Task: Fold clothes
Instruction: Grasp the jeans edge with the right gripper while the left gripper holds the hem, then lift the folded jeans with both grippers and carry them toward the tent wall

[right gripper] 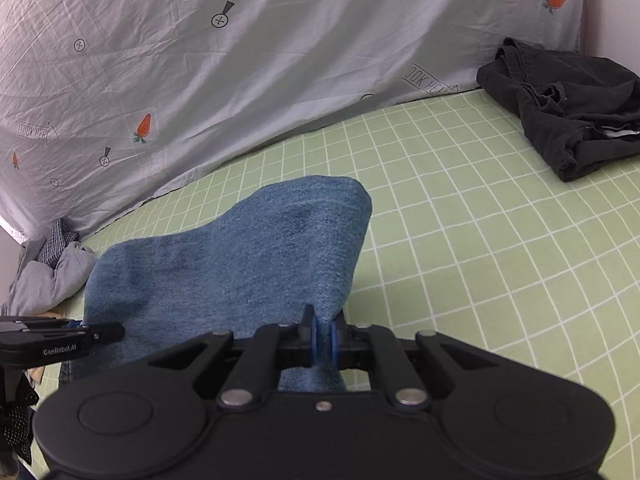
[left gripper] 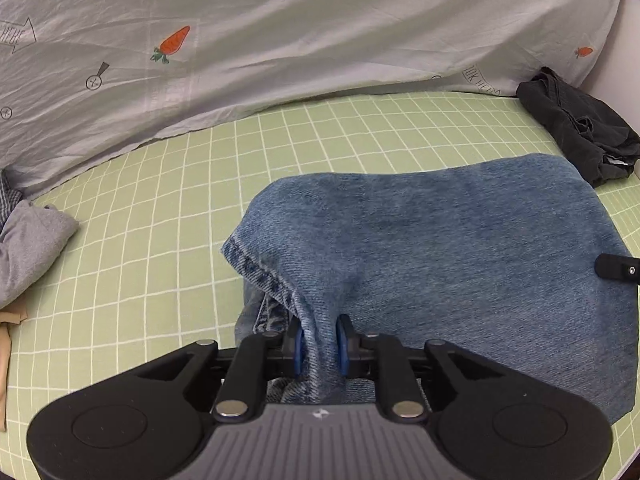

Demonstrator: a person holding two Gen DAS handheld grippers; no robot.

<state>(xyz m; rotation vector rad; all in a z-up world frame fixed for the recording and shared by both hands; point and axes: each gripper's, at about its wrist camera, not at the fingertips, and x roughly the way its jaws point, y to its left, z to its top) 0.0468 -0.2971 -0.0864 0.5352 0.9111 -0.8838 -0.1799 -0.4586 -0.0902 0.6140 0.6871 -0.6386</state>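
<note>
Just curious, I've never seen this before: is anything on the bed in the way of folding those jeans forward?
Nothing visible: both tools, left tool and right tool, grip the jeans, and the green sheet ahead is bare.

The blue denim jeans are lifted off the bed, draped ahead of the fingers. A stitched hem edge is bunched between the left fingers, and the opposite plain edge is pinched between the right fingers. The cloth spans between them.

Faded blue jeans are lying on a green white-checked bedsheet; carrots are dotting the grey sheet.
</note>
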